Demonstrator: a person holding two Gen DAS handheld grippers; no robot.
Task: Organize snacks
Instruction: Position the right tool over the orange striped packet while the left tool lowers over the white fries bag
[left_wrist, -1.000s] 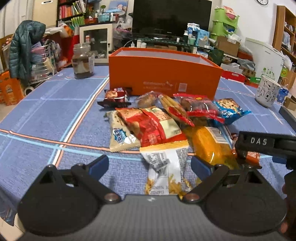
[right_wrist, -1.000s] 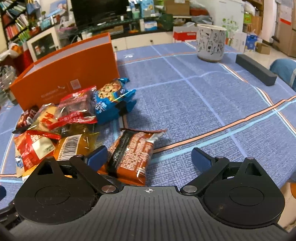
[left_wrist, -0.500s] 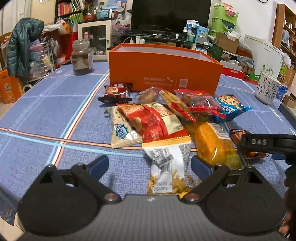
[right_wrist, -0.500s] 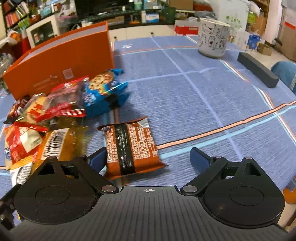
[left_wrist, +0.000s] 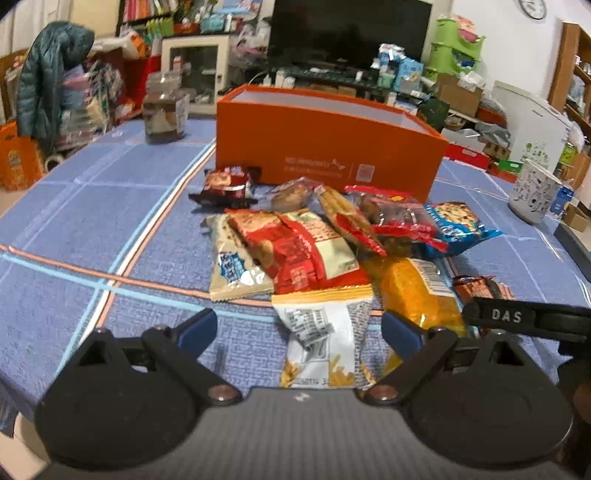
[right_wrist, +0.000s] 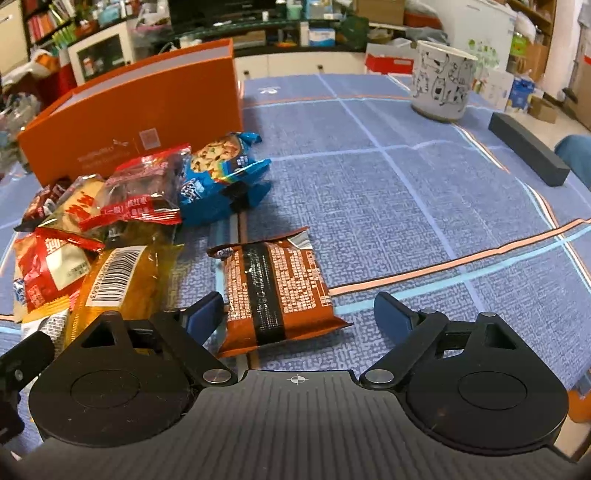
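**Snacks all still on the table, box unfilled as far as can be seen**

Jaws first. On the right gripper (right_wrist: 299, 314) they stand wide but have just been closing, with the brown packet (right_wrist: 273, 291) lying flat between them; its left edge is at the left finger, while the right finger is clear of it, so nothing is gripped yet. The left gripper (left_wrist: 299, 332) is also wide open and holds nothing. A white packet (left_wrist: 325, 336) lies on the cloth between its fingers, touched by neither as far as I can tell.

Outward from the right jaws, at ten o'clock, sits the pile: a yellow bag (right_wrist: 122, 280), a red-and-cream packet (right_wrist: 51, 269), a clear red-trimmed bag (right_wrist: 147, 192) and a blue cookie bag (right_wrist: 221, 173). Beyond them, at eleven o'clock, stands the orange box (right_wrist: 140, 118). A printed cup (right_wrist: 441, 85) stands at one o'clock, well apart (no part in this job, I judge).

From the left view the box is at twelve o'clock behind the pile, with a small dark packet (left_wrist: 225, 184) just before its left corner and a jar (left_wrist: 162, 110) at ten o'clock.

Progress: barely begun, by my reading. Every snack in view lies on the table (right_wrist: 369, 192); the box's floor is hidden, so I cannot tell whether anything is inside. The brown packet looks like the first pick, and the rest of the pile remains.
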